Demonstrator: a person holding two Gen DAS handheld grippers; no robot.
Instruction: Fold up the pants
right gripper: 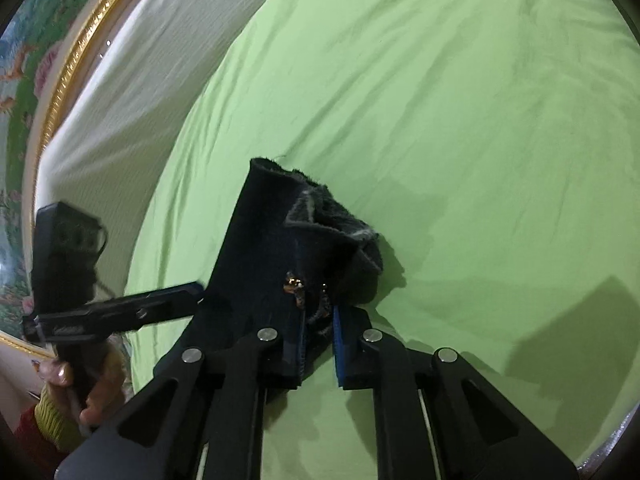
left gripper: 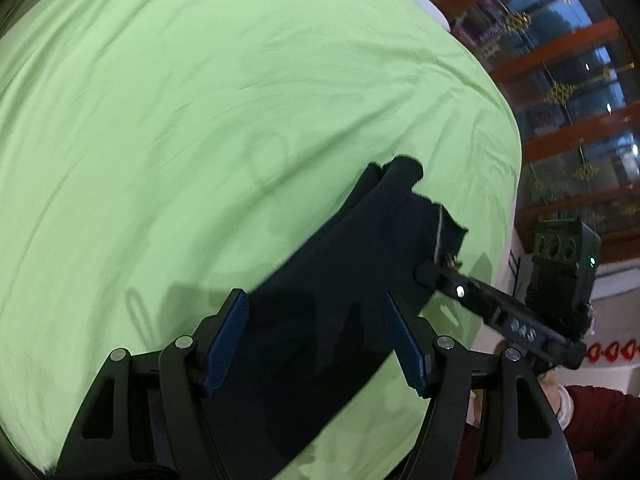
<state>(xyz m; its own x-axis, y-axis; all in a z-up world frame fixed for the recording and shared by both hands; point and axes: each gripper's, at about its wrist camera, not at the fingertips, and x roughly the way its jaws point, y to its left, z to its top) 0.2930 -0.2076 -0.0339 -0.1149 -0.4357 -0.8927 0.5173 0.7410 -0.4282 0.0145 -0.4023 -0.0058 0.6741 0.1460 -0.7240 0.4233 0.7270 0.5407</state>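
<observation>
**A:** Pants (left gripper: 340, 280), dark navy, lying in a long strip across the light green bedsheet (left gripper: 180, 120). From the left wrist cam, the left gripper (left gripper: 316, 344) has its blue pads spread wide, with the fabric running between them and under them. Can't see either pad pressing on it, so I'd call that one open, just over the cloth.

**B:** Agreed. The right gripper (right gripper: 320, 344) is the other story: pads pulled in close with a bunched fold of the pants (right gripper: 280, 248) pinched between them, right by the brass button at the waist. Fuzzy grey lining shows where the waistband flips over.

**A:** Any writing? On the right gripper's finger in the left cam there are pale raised letters, but they're too blurry for me to read. Further back, the purple box (left gripper: 486, 34) behind the glass of the wooden cabinet (left gripper: 560, 80) has lettering too, also unreadable.

**B:** Same here. Hard bits: the near end of the pants is cut off under the gripper bodies in both views. Person's hand (right gripper: 86, 384) on the left gripper's handle is half out of frame. Farther off: white headboard (right gripper: 132, 92) and a gold-framed picture (right gripper: 36, 60).
</observation>
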